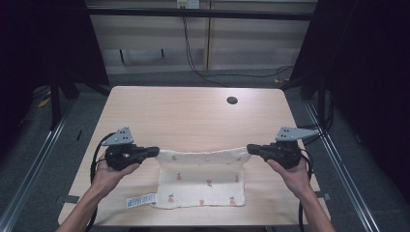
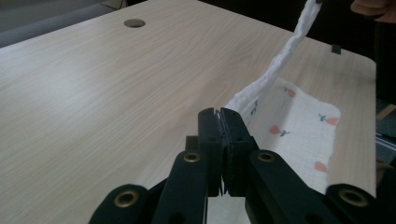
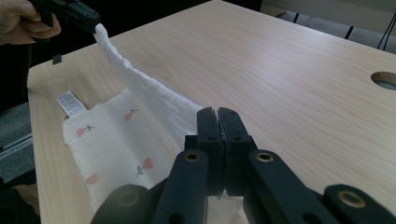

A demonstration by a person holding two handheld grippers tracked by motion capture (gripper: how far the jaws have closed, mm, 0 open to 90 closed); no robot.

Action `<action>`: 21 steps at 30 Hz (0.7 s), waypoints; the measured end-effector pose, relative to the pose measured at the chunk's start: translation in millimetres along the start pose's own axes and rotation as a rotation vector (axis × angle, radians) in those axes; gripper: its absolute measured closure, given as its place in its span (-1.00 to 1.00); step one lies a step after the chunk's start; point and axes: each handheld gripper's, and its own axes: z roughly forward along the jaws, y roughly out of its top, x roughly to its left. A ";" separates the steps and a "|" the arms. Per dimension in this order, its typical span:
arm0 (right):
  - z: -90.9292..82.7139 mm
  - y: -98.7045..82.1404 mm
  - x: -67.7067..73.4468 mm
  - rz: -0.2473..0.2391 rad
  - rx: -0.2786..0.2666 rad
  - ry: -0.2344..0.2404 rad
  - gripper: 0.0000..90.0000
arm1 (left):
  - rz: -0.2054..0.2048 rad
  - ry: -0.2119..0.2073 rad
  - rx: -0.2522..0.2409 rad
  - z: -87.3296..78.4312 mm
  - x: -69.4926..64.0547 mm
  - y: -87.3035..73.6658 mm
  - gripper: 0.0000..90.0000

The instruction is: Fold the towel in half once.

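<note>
Level and apart, both grippers' jaws pinch the cloth [image 1: 203, 180] corners, seemingly taut between.

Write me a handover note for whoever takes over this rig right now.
Left gripper: shut on the cloth's far left corner.
Right gripper: shut on its far right corner.
Cloth: far edge lifted and stretched between the grippers, near part flat on the table, label at near left.
Done: both corners gripped, edge raised.
Left: probably fold the edge toward the near side, then release.
</note>
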 end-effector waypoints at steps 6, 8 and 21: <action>-2.2 -8.1 6.6 -0.002 0.009 0.008 0.97 | 0.012 -0.016 0.039 1.3 -11.7 -10.3 0.96; -1.7 -12.5 9.4 -0.008 0.030 0.012 0.97 | 0.006 -0.013 0.053 2.6 -13.5 -15.3 0.96; 2.5 -55.9 23.2 0.010 0.137 0.055 0.97 | -0.024 -0.040 0.132 12.5 -28.4 -56.0 0.96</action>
